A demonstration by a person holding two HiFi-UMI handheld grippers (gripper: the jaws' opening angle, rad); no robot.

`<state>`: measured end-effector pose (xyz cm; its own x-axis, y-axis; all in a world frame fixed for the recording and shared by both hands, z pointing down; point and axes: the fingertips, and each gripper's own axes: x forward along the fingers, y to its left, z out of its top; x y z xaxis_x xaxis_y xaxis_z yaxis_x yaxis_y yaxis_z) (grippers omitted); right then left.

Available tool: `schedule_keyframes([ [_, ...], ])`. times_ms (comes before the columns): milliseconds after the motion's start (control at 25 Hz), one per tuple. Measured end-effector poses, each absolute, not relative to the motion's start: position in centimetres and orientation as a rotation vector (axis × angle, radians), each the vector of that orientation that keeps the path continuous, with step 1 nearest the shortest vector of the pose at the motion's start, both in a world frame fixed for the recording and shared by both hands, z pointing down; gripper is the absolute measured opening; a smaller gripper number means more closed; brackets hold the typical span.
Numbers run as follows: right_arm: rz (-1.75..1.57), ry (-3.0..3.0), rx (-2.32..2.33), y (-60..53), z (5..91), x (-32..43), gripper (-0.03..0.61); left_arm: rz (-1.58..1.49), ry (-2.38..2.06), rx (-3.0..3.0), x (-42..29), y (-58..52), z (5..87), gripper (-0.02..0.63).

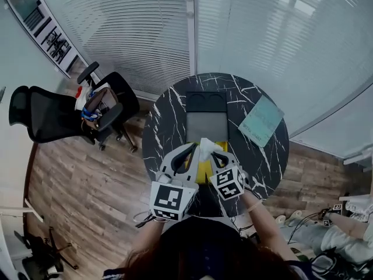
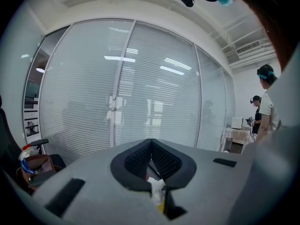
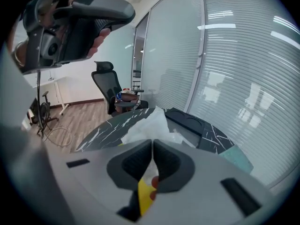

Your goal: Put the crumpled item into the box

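- Crumpled white-and-yellow item (image 1: 204,149): held in the air between the two grippers, over the near half of the table. In the head view its white top edge reaches the near edge of the box. It is not in the box.
- Left gripper (image 2: 151,144): jaws pressed together at the tips. A white fold and a yellow scrap of the item are caught between the pads lower down.
- Right gripper (image 3: 152,145): jaws closed. A yellow part of the item is pinched between the pads, and the white bulk bulges beyond the tips.
- Dark grey rectangular box (image 1: 207,127): stands open at the table's centre, on the far side of the item. A black section with two round recesses adjoins its far end.
- Round black marble-patterned table (image 1: 166,127): carries the box and the booklet.
- Teal booklet (image 1: 262,120): lies flat to the right of the box, apart from it.
- Black mesh office chair (image 1: 49,116): stands on the wooden floor, left of the table.
- Second person (image 2: 267,104): stands at the far right of the left gripper view, near a small table.
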<state>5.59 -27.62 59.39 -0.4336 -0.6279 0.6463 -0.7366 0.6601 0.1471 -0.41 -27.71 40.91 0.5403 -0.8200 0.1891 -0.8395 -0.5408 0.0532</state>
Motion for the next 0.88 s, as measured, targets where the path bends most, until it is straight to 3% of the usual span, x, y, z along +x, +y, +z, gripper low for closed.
schedule_keyframes([
  [880,0.199,-2.071,0.828,-26.9,67.0,4.8,0.029,0.229,-1.427,2.608,-0.4,-27.7,41.7,0.026],
])
